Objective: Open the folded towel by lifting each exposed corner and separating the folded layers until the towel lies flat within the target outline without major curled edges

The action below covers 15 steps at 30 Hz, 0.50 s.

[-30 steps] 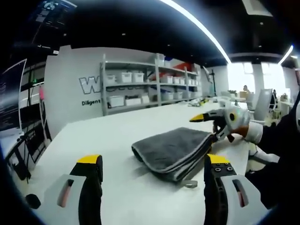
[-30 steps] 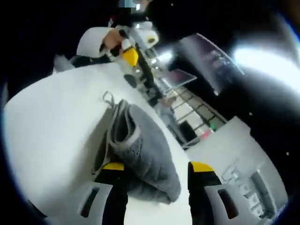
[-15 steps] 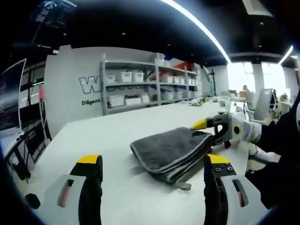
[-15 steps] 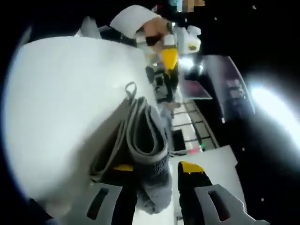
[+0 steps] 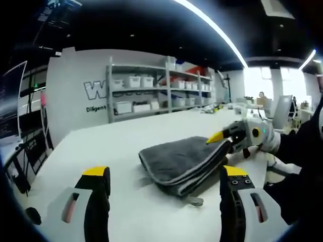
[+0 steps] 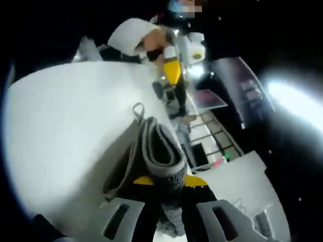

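A grey folded towel (image 5: 177, 161) lies on the white table (image 5: 101, 146), its stacked layers and a small hanging loop (image 5: 194, 201) facing me. My left gripper (image 5: 164, 174) hovers open just short of the towel, nothing between its yellow-tipped jaws. In the right gripper view the towel (image 6: 159, 146) runs away from the camera, and my right gripper (image 6: 170, 180) is shut on the rolled fold at its near end. In the left gripper view the right gripper (image 5: 224, 137) sits at the towel's far right corner, held by a gloved hand.
Shelving with white bins (image 5: 151, 93) lines the back wall. Dark monitors (image 5: 12, 101) stand at the table's left edge. Bare tabletop (image 6: 65, 116) spreads beside the towel. The left gripper (image 6: 171, 70) and the person's sleeve show past the towel's far end.
The right gripper's jaws have closed from wide apart onto the towel's near fold. The towel has slid slightly to the left. The left gripper has stayed put and open.
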Each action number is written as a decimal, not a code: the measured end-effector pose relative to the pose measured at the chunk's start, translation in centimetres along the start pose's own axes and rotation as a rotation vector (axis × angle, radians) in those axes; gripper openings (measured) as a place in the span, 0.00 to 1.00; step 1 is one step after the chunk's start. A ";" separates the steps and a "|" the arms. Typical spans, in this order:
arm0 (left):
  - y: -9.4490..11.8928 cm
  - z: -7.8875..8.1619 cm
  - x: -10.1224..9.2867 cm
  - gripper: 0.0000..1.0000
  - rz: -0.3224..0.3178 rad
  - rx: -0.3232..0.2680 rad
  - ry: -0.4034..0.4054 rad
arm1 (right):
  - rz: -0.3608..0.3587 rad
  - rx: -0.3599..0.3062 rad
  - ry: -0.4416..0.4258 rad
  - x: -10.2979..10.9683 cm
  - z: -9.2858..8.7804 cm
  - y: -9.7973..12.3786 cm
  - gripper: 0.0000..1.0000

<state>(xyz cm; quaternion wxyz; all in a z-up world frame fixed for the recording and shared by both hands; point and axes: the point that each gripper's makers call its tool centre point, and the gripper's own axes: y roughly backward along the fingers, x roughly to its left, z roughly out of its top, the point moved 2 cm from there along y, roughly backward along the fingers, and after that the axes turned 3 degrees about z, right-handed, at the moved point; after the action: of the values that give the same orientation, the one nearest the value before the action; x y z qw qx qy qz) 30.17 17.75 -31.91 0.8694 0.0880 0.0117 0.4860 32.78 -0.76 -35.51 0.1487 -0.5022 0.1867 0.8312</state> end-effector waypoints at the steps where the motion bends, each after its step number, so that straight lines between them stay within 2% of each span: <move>1: 0.0 0.0 -0.1 0.88 -0.003 0.000 0.000 | -0.004 -0.011 -0.036 -0.2 0.1 0.1 0.07; 6: -0.4 -0.2 -0.5 0.89 -0.016 0.001 -0.005 | 0.000 -0.047 -0.242 -1.2 0.2 0.3 0.05; 7: -0.4 -0.2 -0.5 0.88 -0.017 0.001 -0.005 | 0.001 -0.048 -0.255 -1.2 0.2 0.3 0.05; 8: -0.7 -0.3 -0.7 0.88 -0.019 0.000 0.000 | 0.003 -0.058 -0.328 -1.5 0.2 0.3 0.04; 12: -1.7 -0.6 -1.8 0.89 -0.052 0.005 0.003 | -0.024 -0.099 -0.445 -2.9 0.1 0.6 0.04; 15: -2.4 -0.9 -2.5 0.89 -0.073 0.007 0.000 | -0.036 -0.123 -0.501 -3.7 0.1 0.9 0.03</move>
<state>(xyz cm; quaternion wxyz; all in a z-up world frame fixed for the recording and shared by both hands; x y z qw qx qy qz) 30.77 14.53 -33.35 0.8863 0.0905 0.0165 0.4539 33.99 -1.69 -32.05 0.1744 -0.2919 0.0842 0.9366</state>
